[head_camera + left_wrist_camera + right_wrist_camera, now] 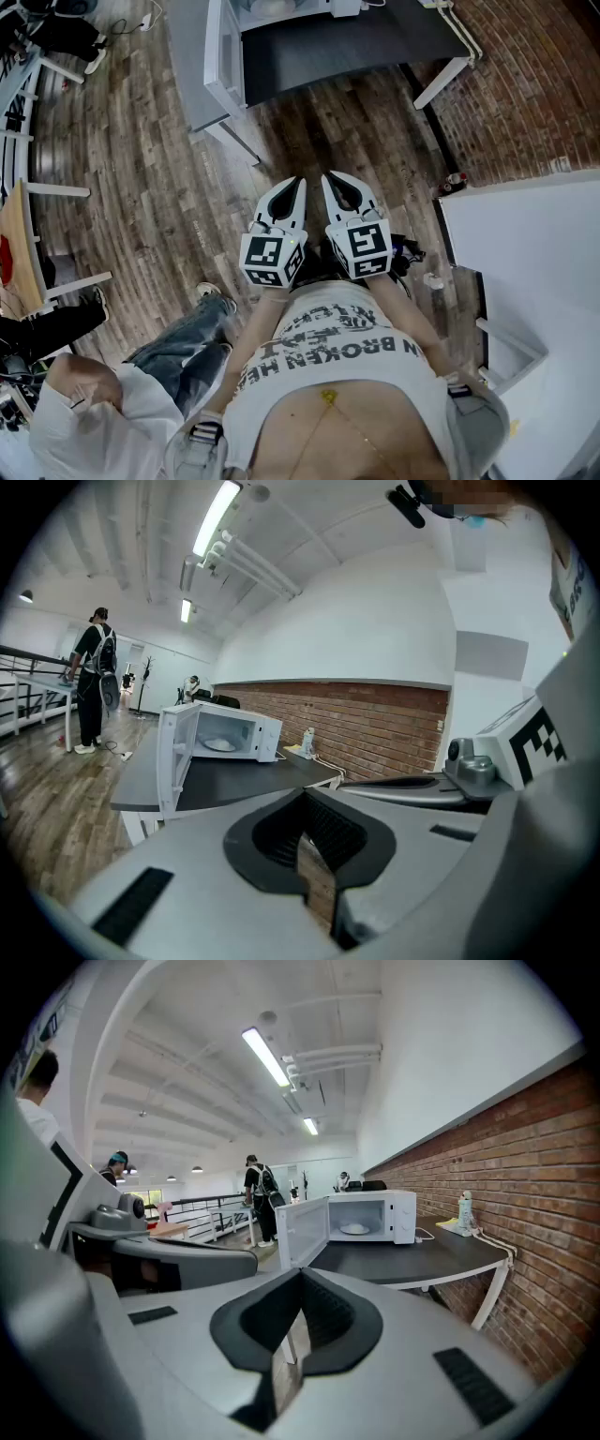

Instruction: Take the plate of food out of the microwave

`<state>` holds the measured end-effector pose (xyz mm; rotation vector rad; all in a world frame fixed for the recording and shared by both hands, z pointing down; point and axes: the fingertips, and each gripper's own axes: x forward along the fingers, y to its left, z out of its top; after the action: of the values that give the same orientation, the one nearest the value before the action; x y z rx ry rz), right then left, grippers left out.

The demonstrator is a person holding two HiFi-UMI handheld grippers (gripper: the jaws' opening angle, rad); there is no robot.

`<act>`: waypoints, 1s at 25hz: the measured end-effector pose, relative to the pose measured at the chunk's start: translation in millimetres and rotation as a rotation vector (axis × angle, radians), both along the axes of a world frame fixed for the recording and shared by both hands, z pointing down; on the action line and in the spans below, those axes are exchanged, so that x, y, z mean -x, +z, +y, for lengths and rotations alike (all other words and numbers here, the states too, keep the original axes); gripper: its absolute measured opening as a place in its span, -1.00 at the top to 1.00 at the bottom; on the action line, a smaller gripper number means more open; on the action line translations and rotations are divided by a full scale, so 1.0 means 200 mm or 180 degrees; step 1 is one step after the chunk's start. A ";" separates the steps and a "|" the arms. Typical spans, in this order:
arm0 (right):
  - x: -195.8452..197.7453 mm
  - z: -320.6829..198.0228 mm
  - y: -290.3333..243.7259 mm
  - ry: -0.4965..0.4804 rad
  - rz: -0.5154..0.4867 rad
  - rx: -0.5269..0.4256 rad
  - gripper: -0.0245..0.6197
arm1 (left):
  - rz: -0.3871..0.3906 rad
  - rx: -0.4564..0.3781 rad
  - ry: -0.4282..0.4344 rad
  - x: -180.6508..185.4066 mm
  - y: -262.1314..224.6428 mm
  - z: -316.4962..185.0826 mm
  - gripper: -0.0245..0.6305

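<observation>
A white microwave (pixel 370 1215) stands on a dark table (pixel 422 1258) with its door (pixel 302 1230) swung open. Inside it lies a plate of food (pixel 354 1229), also seen as the plate (pixel 221 745) in the left gripper view, within the microwave (pixel 217 738). My left gripper (pixel 298 183) and right gripper (pixel 328 178) are held side by side close to the person's body, well short of the table (pixel 347 47). Both are shut with nothing between the jaws.
A brick wall (pixel 525 1176) runs behind the table, with a small bottle (pixel 465 1211) and a cable on the tabletop. People stand farther back near a railing (pixel 202 1213). Another person (pixel 94 403) crouches at the lower left. White furniture (pixel 525 272) is at the right.
</observation>
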<state>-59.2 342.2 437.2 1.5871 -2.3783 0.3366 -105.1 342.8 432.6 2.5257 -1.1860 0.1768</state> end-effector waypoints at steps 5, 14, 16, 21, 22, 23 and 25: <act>-0.02 0.00 -0.01 -0.0079 -0.0080 0.0005 0.90 | 0.0026 0.0000 -0.0037 -0.03 -0.01 0.01 0.91; -0.13 0.00 -0.05 -0.0283 -0.0179 -0.0082 0.90 | 0.0042 0.0035 -0.0119 -0.15 0.00 0.01 0.91; -0.16 0.00 -0.04 -0.0332 -0.0218 -0.0066 0.90 | 0.0056 0.0039 -0.0149 -0.20 0.00 0.01 0.91; -0.25 0.01 -0.02 -0.0354 -0.0215 -0.0044 0.90 | 0.0077 0.0076 -0.0160 -0.29 0.01 0.03 0.91; -0.26 0.00 -0.02 -0.0362 -0.0202 -0.0050 0.90 | 0.0086 0.0082 -0.0169 -0.30 0.01 0.03 0.91; -0.27 0.00 -0.02 -0.0374 -0.0192 -0.0054 0.90 | 0.0094 0.0087 -0.0181 -0.31 0.01 0.03 0.91; -0.28 -0.01 -0.02 -0.0395 -0.0198 -0.0057 0.90 | 0.0098 0.0094 -0.0199 -0.32 0.00 0.02 0.91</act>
<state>-3.1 341.1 434.1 1.4478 -2.5194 0.3450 -40.8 347.1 433.3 2.4538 -1.2395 0.1386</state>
